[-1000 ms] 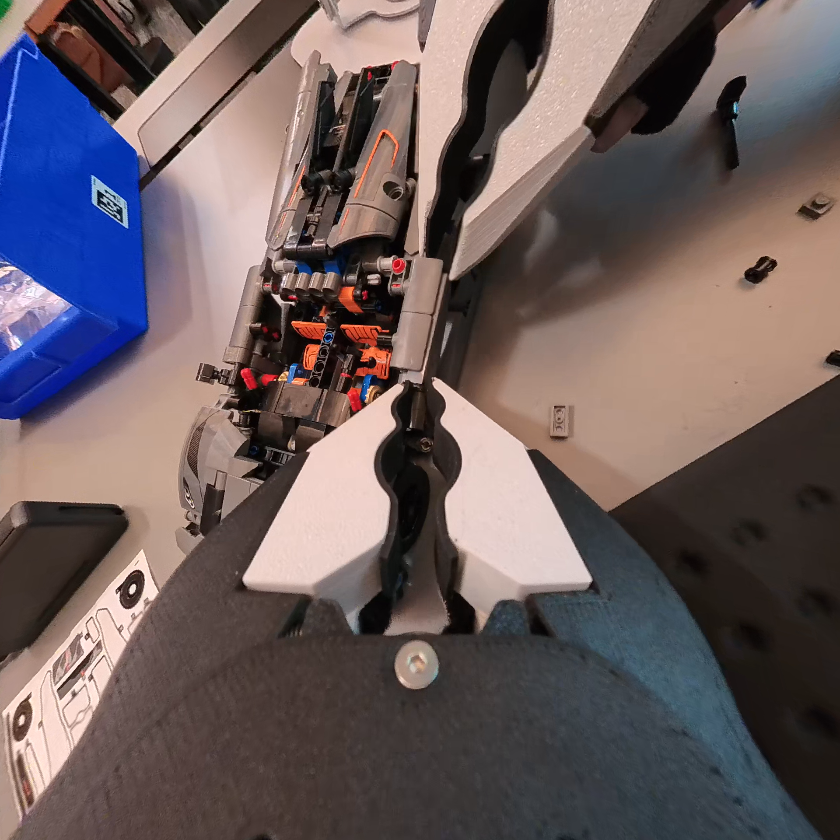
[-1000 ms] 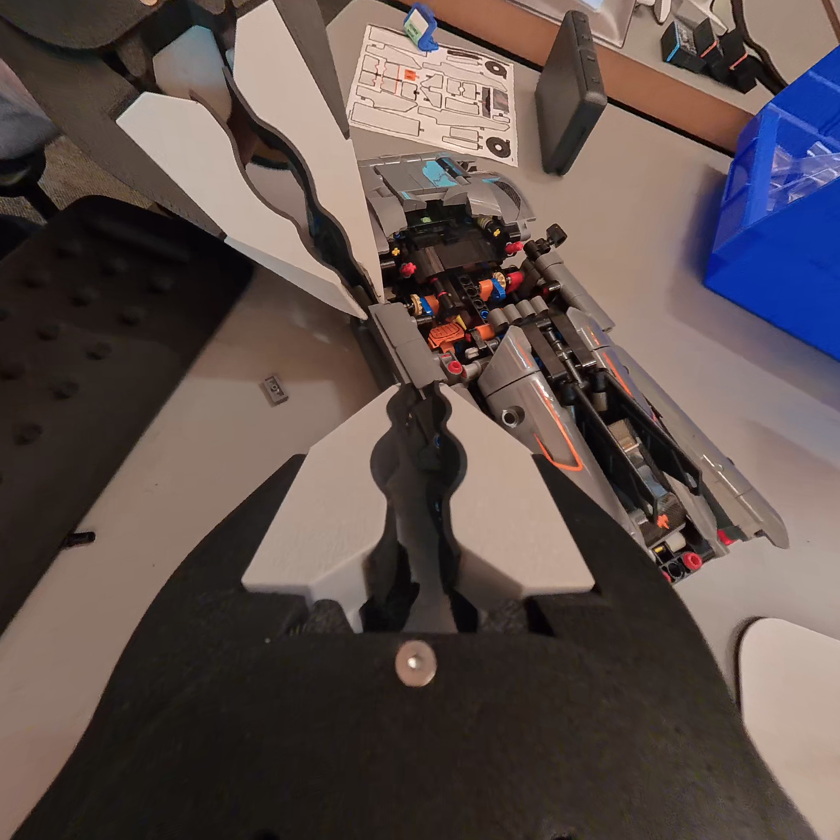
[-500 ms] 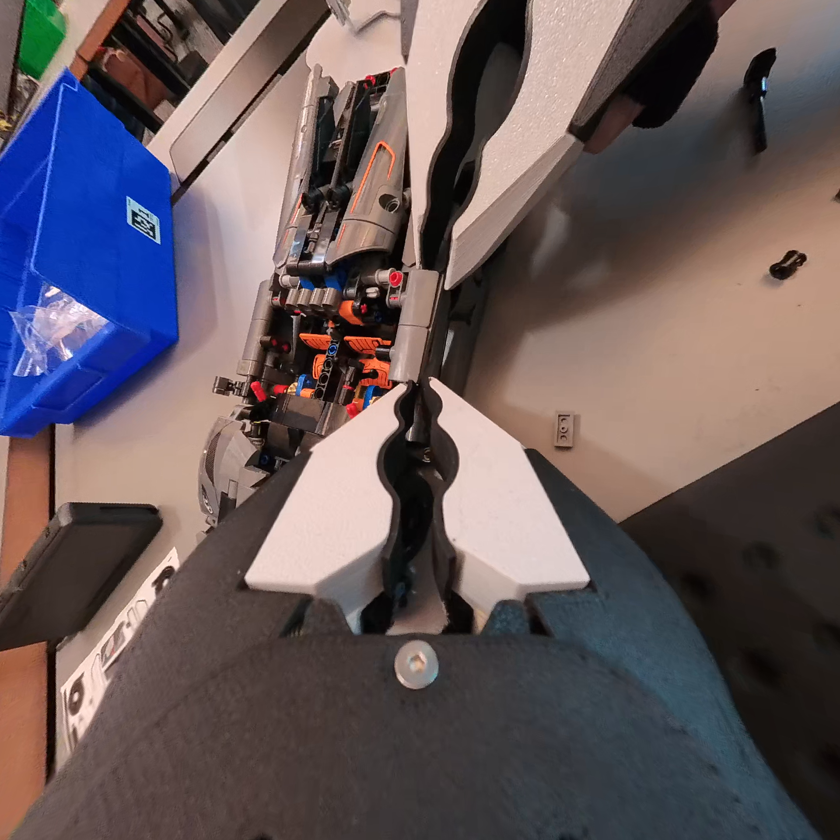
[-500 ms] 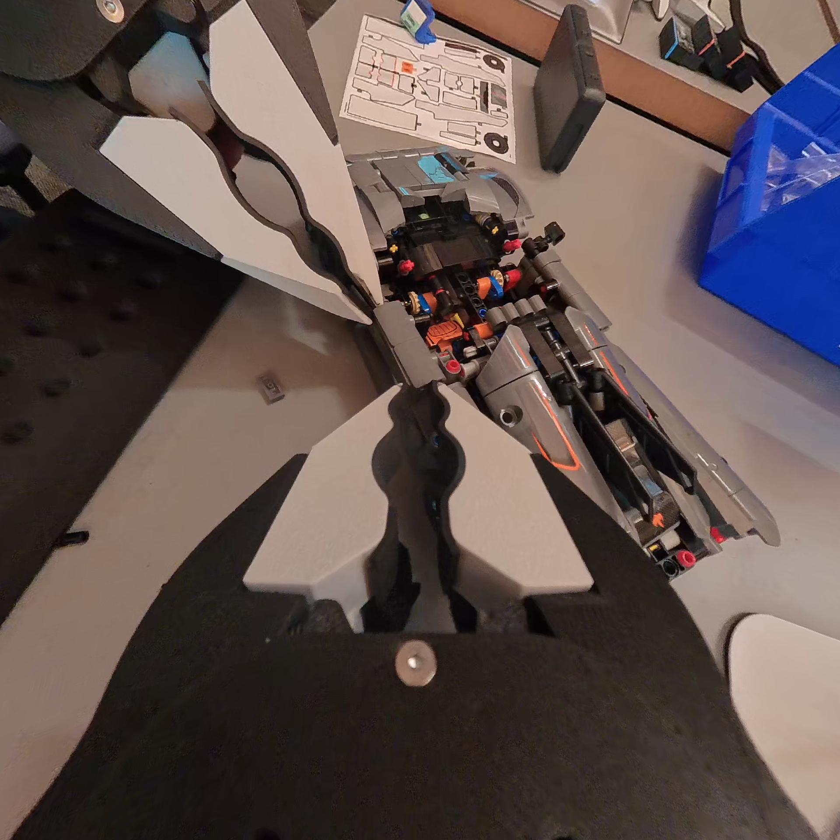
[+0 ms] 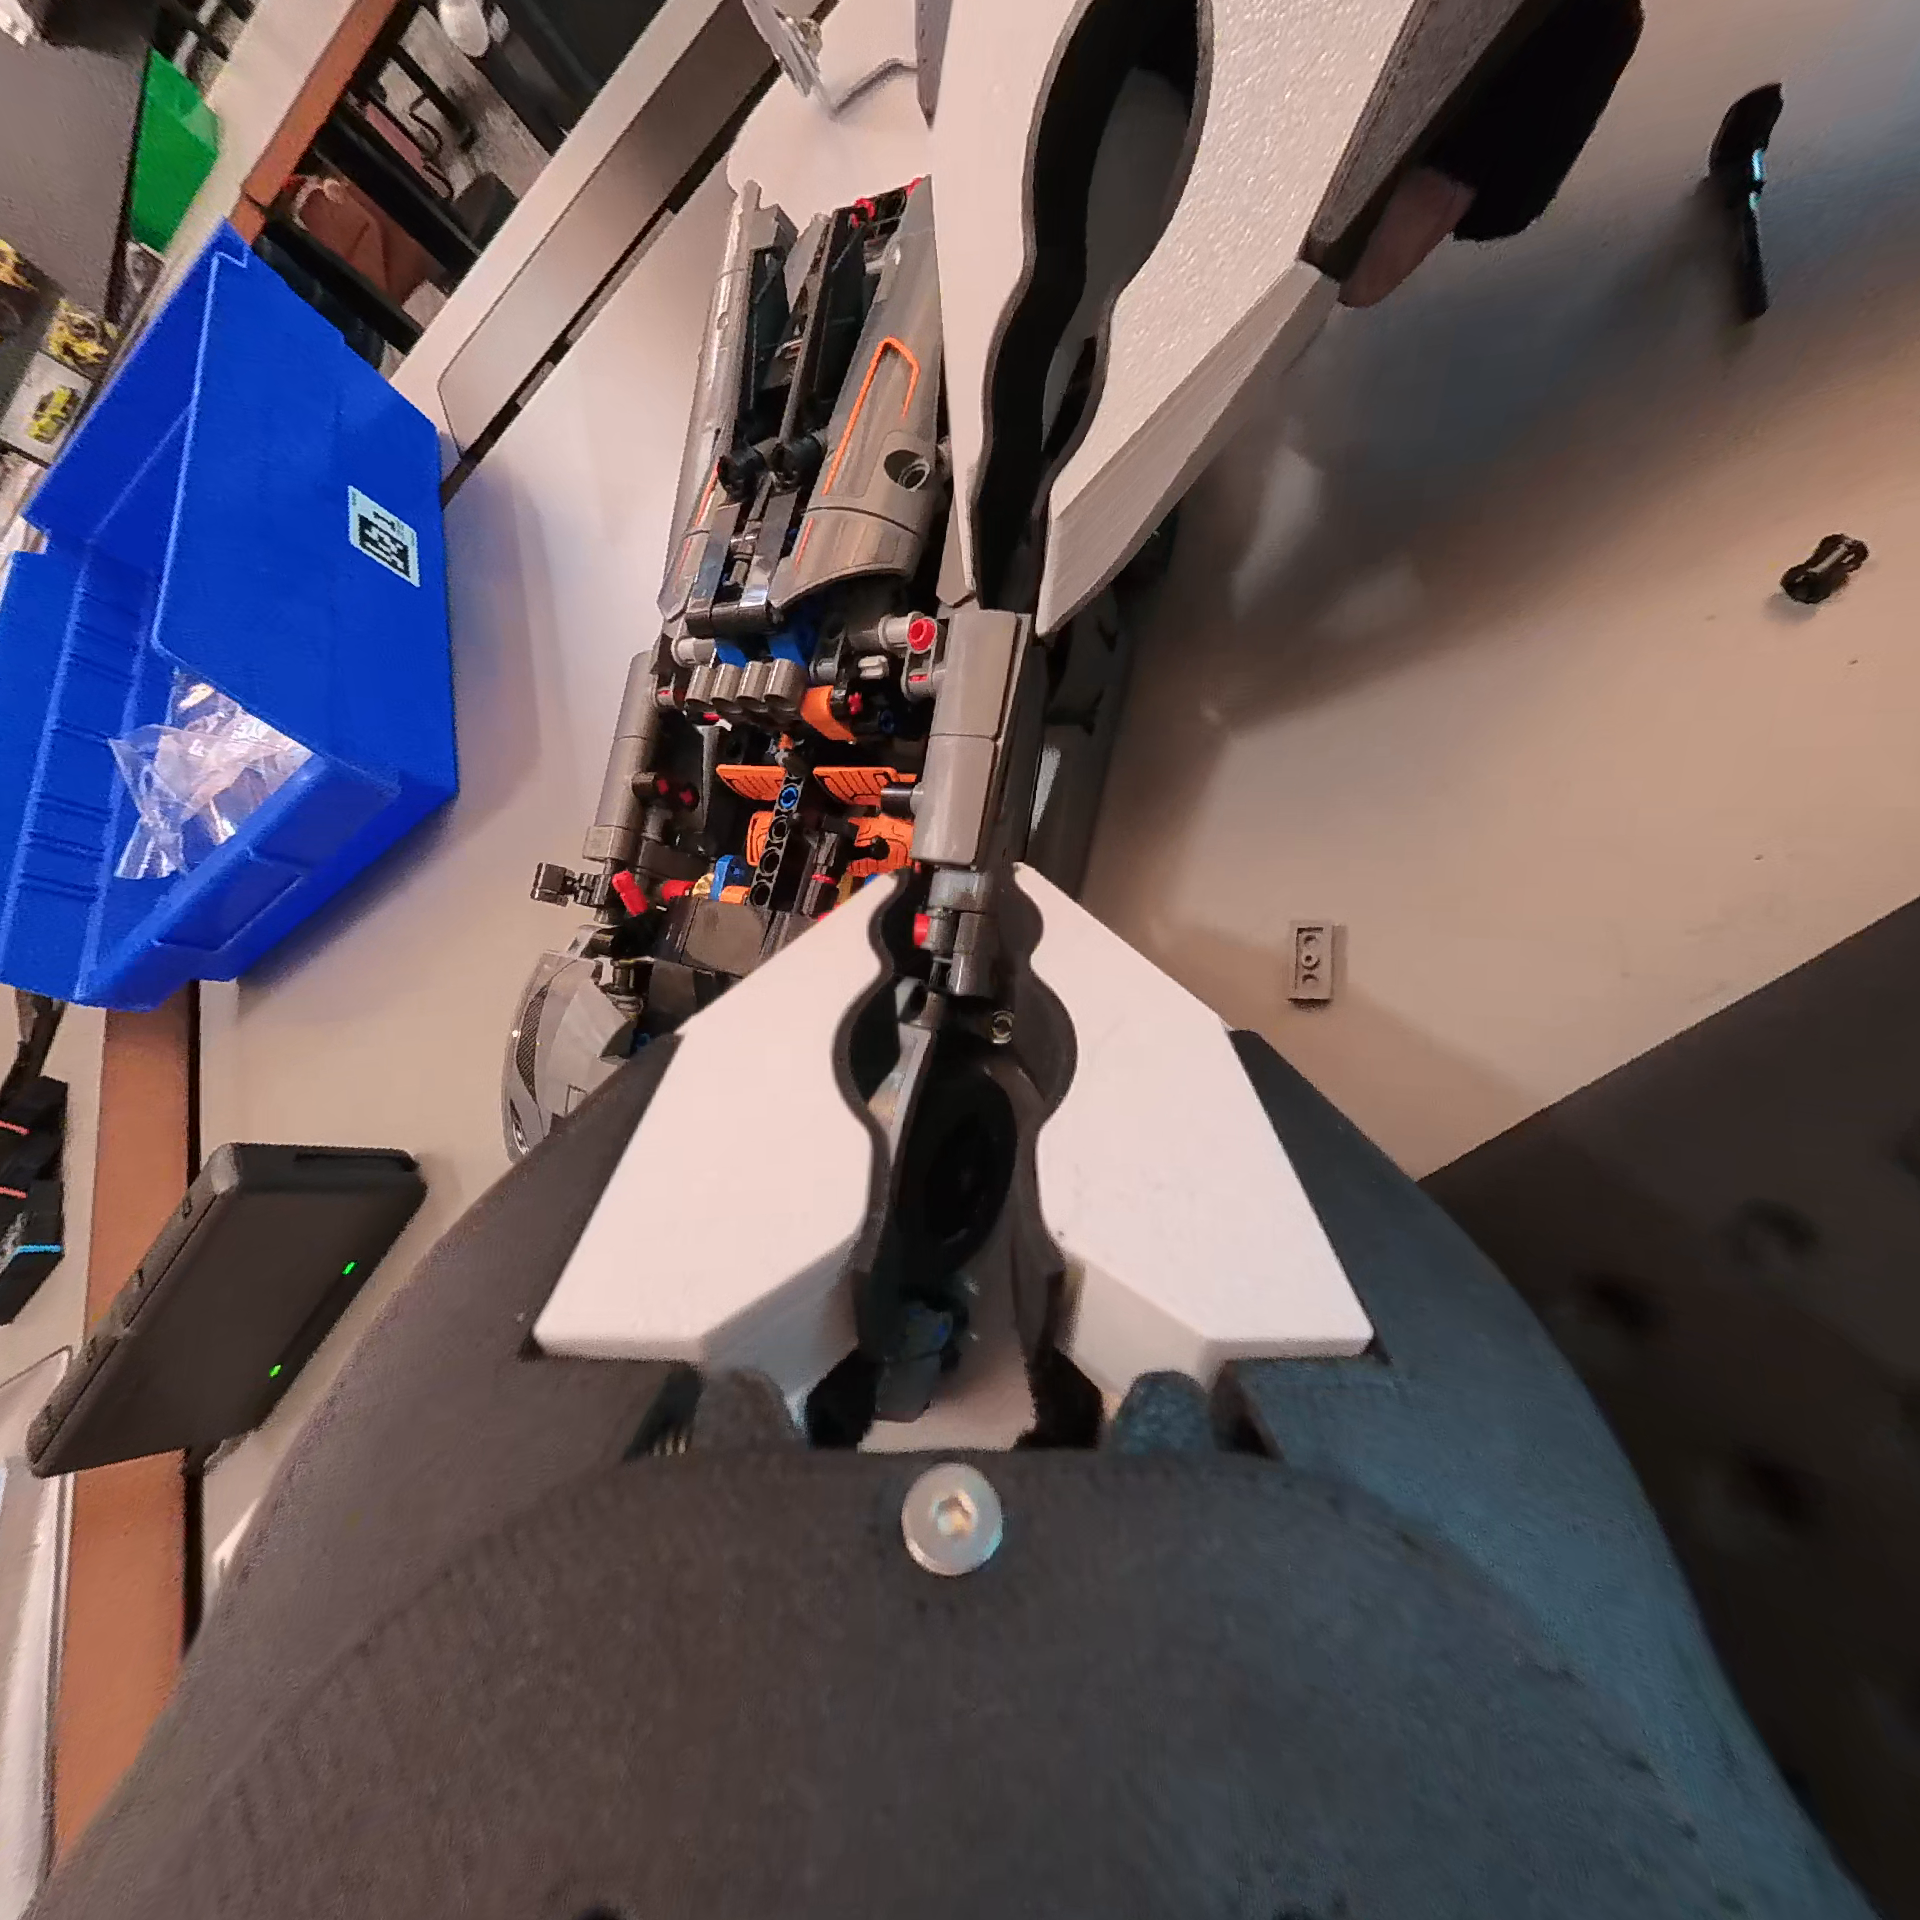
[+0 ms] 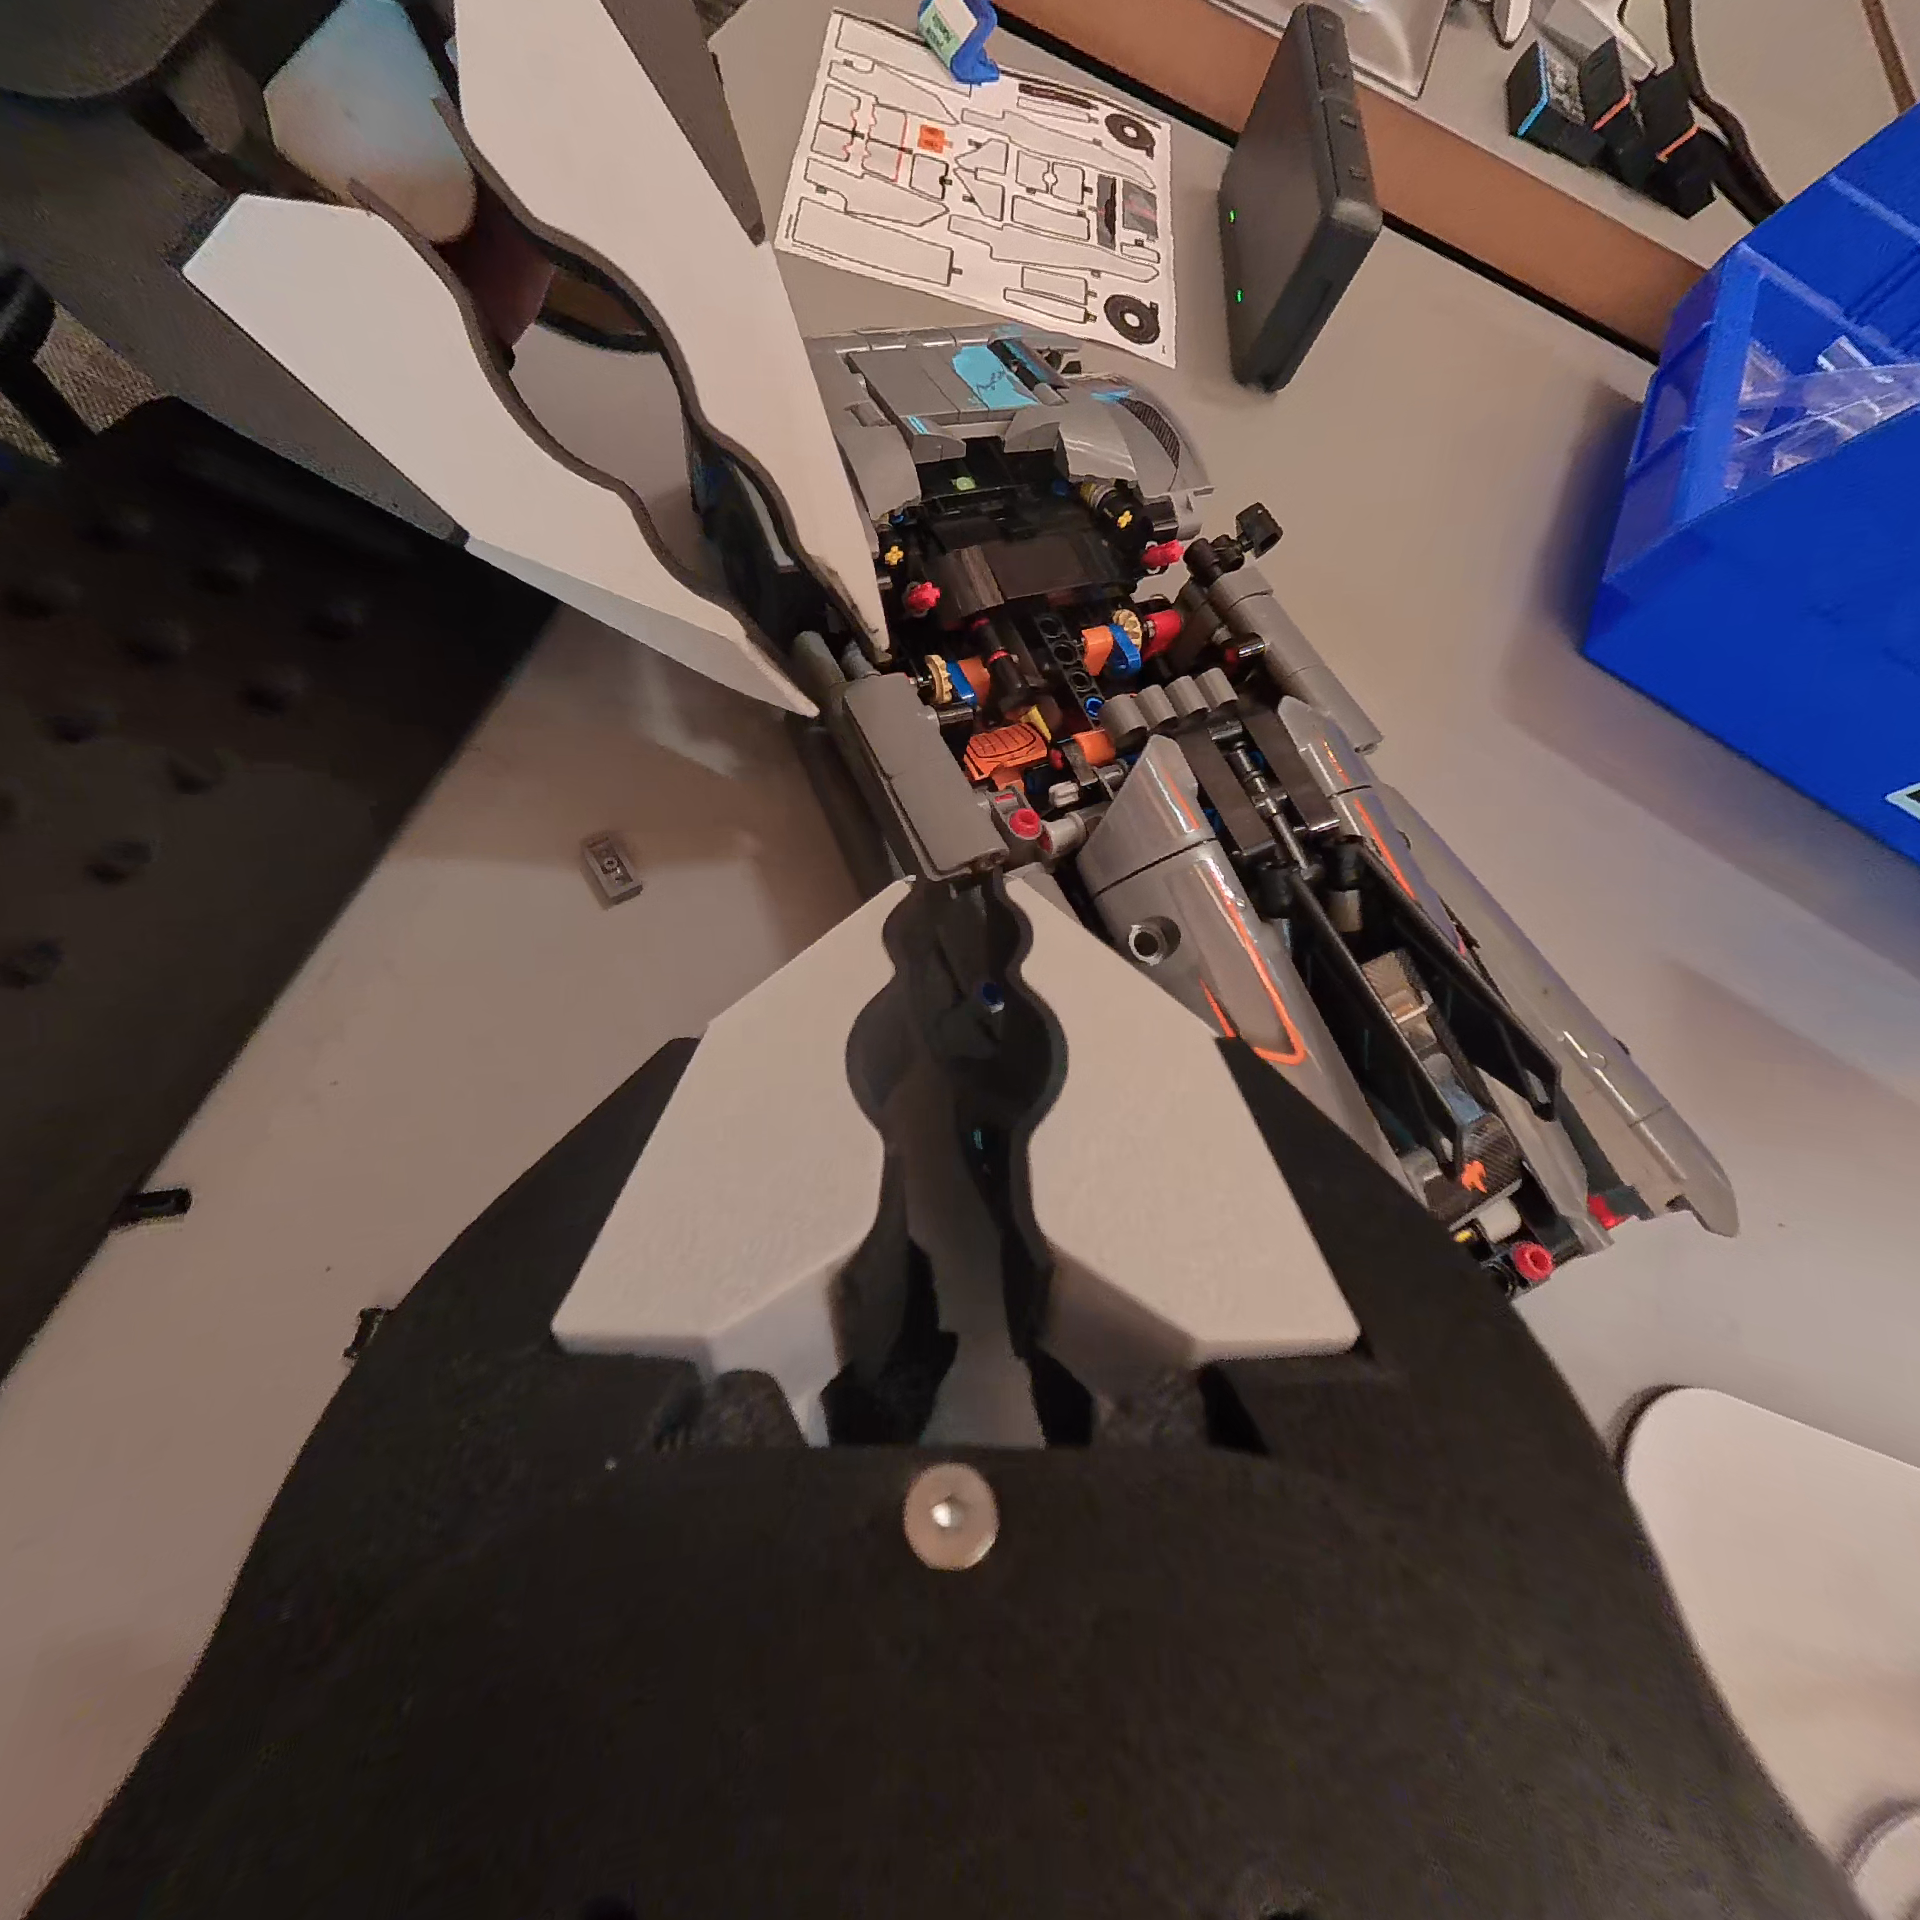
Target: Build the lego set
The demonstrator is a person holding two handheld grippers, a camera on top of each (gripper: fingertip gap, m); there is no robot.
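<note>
A grey lego car [image 5: 831, 499] with orange trim and an open, colourful middle lies on the grey table; it also shows in the right wrist view [image 6: 1195, 883]. My left gripper [image 5: 956, 899] is shut on the front end of the car's near side, just below a grey side panel [image 5: 971, 748]. My right gripper [image 6: 951, 899] is shut on the same side at the rear end of that panel [image 6: 920, 779]. Each gripper shows in the other's view, coming from the opposite end: the right one in the left wrist view [image 5: 1003, 608], the left one in the right wrist view [image 6: 852, 675].
A blue bin [image 5: 239, 623] with clear bags stands beyond the car. A sticker sheet [image 6: 987, 187] and a black box [image 6: 1299, 197] lie past the car's nose. A small grey plate [image 5: 1311, 958] and a black pin [image 5: 1823, 566] lie loose beside a black studded mat [image 5: 1714, 1195]. Spacing between my two grippers at the tips: around 5 centimetres. It is some 12 centimetres from my right tips to the black pin [image 5: 1823, 566].
The left wrist view has swung, so the bin and the black box sit further into frame. Both grippers keep their hold on the car's side; the car has barely shifted.
</note>
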